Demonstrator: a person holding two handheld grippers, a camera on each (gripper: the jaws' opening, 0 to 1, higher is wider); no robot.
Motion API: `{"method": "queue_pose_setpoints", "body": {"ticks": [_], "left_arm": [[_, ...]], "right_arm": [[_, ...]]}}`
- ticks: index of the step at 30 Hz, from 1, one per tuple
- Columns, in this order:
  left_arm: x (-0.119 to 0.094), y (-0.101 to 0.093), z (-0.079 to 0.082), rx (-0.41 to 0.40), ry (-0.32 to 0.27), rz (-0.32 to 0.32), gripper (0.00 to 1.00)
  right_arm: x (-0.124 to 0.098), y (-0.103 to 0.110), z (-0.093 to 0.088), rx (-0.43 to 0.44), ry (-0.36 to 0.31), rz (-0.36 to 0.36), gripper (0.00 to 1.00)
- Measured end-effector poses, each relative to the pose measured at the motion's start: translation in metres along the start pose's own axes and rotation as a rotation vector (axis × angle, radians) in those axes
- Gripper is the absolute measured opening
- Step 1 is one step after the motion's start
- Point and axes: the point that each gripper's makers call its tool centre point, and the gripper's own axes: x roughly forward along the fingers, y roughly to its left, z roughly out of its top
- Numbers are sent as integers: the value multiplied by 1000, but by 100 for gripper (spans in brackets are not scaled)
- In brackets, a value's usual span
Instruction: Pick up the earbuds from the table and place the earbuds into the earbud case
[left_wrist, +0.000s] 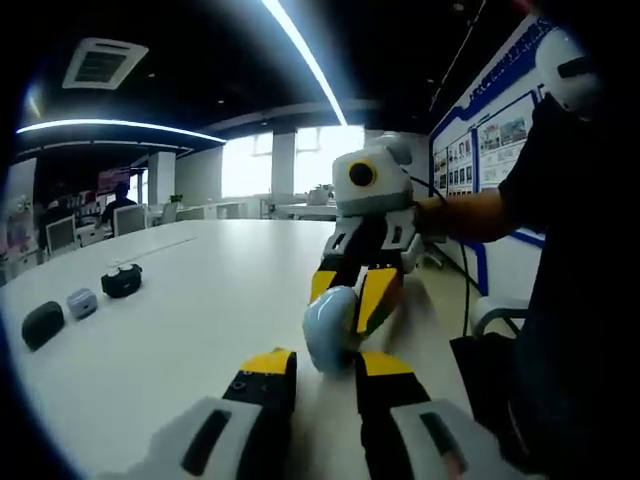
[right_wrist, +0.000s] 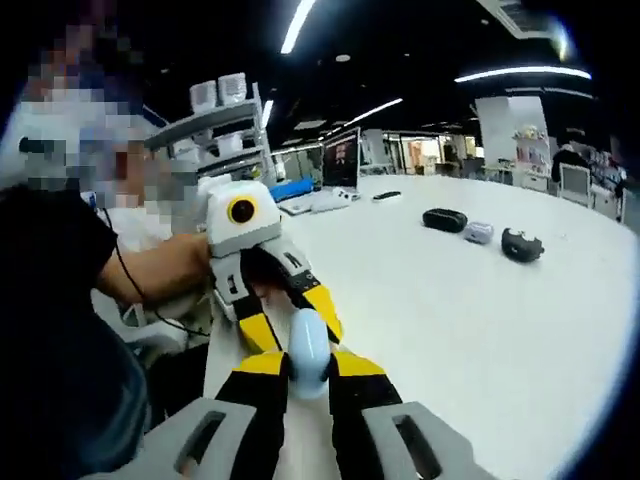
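While both grippers hover over the white table (right_wrist: 480, 300), the right gripper (right_wrist: 308, 372) clamps the pale-blue, glossy, rounded earbud case (right_wrist: 308, 358); left gripper (left_wrist: 326, 366) jaws flank it, contact unclear. Probably light, rigid, slippery; grip flat sides.

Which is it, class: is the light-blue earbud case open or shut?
Shut: the light-blue earbud case, clamped between the right gripper's jaws, shows one smooth rounded shell with no lid raised in either view.

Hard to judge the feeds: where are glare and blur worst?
Left gripper view: windows blown out, ceiling strip flares, pale blue case soft. Right gripper view: the case sharper, far desks hazy, table evenly lit.
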Motion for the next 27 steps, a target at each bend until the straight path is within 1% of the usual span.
{"method": "queue_pose_setpoints", "body": {"ticks": [6,9,12,14,15,17,18,20,21,23,26,27], "left_arm": [[-1,5,5,14,-15,36,25],[-2,5,9,52,-16,56,26],[-2,4,9,73,-6,62,26],[-2,3,8,85,2,62,26],[-3,2,8,86,4,62,26],[-4,0,8,86,4,59,26],[-5,-1,8,87,7,61,26],[-6,-1,7,88,8,62,26],[-11,1,5,83,12,79,26],[-16,3,1,92,29,104,26],[-23,4,0,79,23,124,26],[-25,5,0,73,20,131,26]], "right_arm": [[-12,-15,10,169,-68,0,15],[-21,-31,15,228,-71,-11,15],[-31,-50,26,292,-93,-24,15],[-38,-66,35,354,-108,-33,15],[-42,-73,38,359,-103,-33,15],[-49,-93,50,405,-124,-47,15],[-50,-98,54,425,-128,-48,15],[-52,-120,61,435,-121,-68,15],[-53,-129,62,443,-110,-79,15],[-52,-142,65,450,-95,-99,15],[-50,-170,69,469,-67,-130,15],[-50,-176,69,481,-63,-135,15]]}}
